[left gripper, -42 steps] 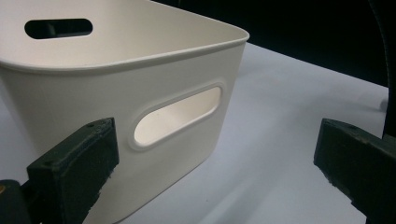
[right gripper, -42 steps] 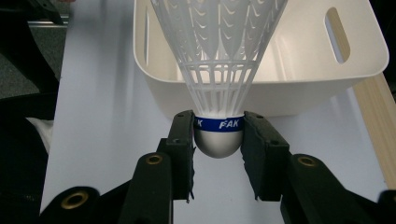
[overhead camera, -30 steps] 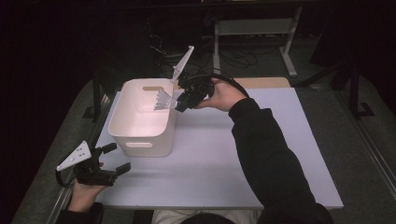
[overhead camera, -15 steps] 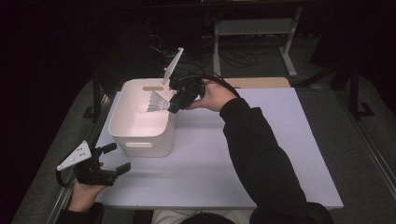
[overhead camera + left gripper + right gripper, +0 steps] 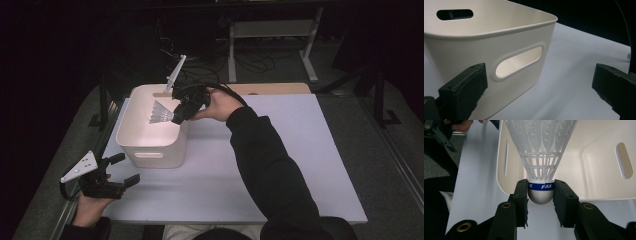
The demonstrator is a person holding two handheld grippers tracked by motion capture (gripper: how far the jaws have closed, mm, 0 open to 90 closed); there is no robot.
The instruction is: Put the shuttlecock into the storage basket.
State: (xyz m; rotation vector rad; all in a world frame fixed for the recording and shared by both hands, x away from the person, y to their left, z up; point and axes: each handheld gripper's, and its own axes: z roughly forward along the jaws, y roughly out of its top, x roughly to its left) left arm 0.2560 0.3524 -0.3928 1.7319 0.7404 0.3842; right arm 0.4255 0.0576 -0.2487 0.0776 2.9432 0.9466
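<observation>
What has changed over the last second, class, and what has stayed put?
The right hand-held gripper, shut on the shuttlecock, has carried it leftward, farther over the white bin. Nothing was let go. The left hand-held gripper, open, and the bin have stayed in place.

White plastic shuttlecock (image 5: 540, 157), blue-banded cork, skirt pointing into white bin (image 5: 150, 150).

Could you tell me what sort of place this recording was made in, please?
Probably a lab or workshop set up for recording, kept dark. A white table stands lit among dim surroundings, cables trail on the floor behind it, and a metal stand stands beyond them.
</observation>
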